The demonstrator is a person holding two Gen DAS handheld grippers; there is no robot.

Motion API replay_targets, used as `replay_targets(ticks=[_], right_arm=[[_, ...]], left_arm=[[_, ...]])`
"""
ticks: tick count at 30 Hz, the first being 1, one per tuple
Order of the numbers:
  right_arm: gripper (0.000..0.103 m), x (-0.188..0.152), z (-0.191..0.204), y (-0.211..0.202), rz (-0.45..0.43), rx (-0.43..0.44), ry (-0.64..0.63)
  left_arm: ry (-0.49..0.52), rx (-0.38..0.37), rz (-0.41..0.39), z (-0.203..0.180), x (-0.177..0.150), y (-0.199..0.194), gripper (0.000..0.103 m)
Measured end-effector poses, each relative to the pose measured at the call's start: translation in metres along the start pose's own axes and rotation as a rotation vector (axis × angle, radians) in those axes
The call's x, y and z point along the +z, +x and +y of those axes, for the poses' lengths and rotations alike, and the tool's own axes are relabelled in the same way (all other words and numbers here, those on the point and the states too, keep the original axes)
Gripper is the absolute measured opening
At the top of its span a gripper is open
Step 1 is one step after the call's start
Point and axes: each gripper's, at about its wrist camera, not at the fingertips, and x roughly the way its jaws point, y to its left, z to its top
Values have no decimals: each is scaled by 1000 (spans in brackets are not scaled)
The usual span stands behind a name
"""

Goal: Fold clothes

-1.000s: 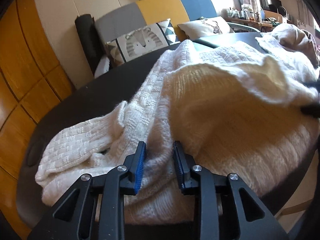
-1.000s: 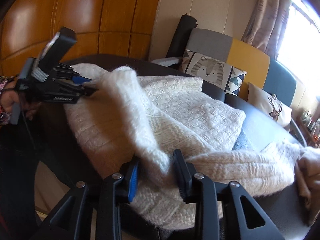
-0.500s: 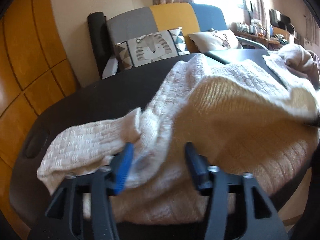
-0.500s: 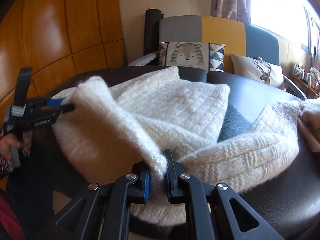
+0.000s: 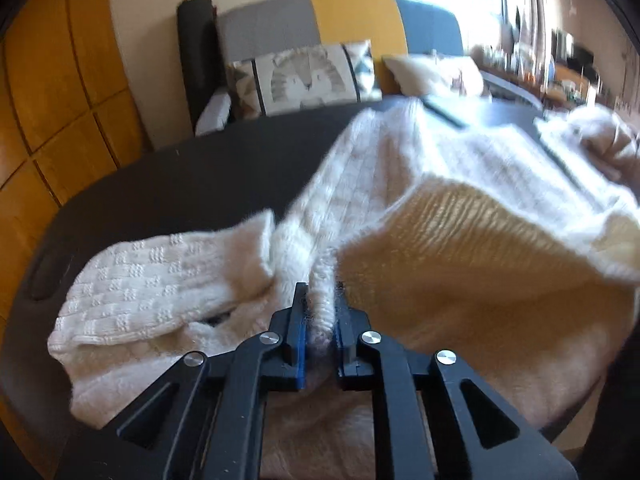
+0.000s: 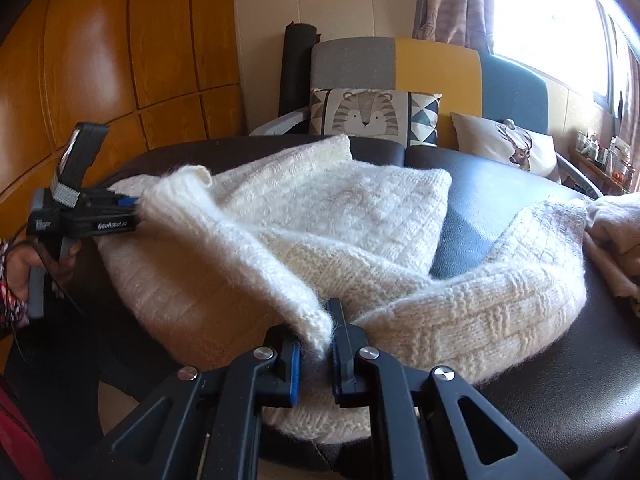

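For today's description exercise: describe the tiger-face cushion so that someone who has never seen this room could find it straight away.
Start at the patchwork sofa behind the dark table, with its grey, yellow and blue back panels. The tiger-face cushion leans against the grey and yellow panels. Unlike the plain cream cushion with a deer beside it, it shows a striped cartoon tiger face with triangle patterns at each end.

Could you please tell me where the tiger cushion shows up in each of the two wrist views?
Left wrist view: the tiger cushion sits top centre, blurred, behind the dark table's far edge.
Right wrist view: the tiger cushion is upper centre, sharp, behind the white sweater.
Shared landmark: the yellow chair back panel just above it.
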Motion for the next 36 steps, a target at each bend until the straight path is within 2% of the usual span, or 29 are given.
replay_targets(ticks=[4, 12, 15, 17, 19, 21, 22, 23, 28, 33, 36], right_arm=[[8, 27, -3, -9, -88, -32, -3], [8, 104, -18, -56, -390, -116, -6], [8, 131, -16, -75, -474, -107, -27], [8, 145, -10, -86, -520, -105, -55], [8, 157, -1, -93, -558, -114, -99], [8, 162, 4, -96, -580, -116, -117], [8, 162, 5, -97, -585, -110, -112], [8, 160, 5, -96, -581, -103, -100], [8, 135, -11, -86, -517, -110, -15], [8, 115, -31, -75, -447, -138, 48], [8, 110, -43, -67, -423, -132, 84]], left_arm=[[-33, 29, -180, 3, 18, -47, 10], [-85, 32, -556, 16, 71, -144, 8], [-80, 30, -664, 19, 94, -173, 8], [-50, 33, -689, 19, 105, -180, 8], [-2, 21, -649, 18, 112, -173, 13], [34, 10, -572, 16, 108, -154, 42], [50, -9, -527, 15, 104, -143, 73], [64, -45, -479, 14, 96, -132, 86], [89, -214, -233, 4, 47, -77, 86], [76, -465, -92, -13, 10, -64, 86], [158, -523, -13, -46, -5, -59, 86]])
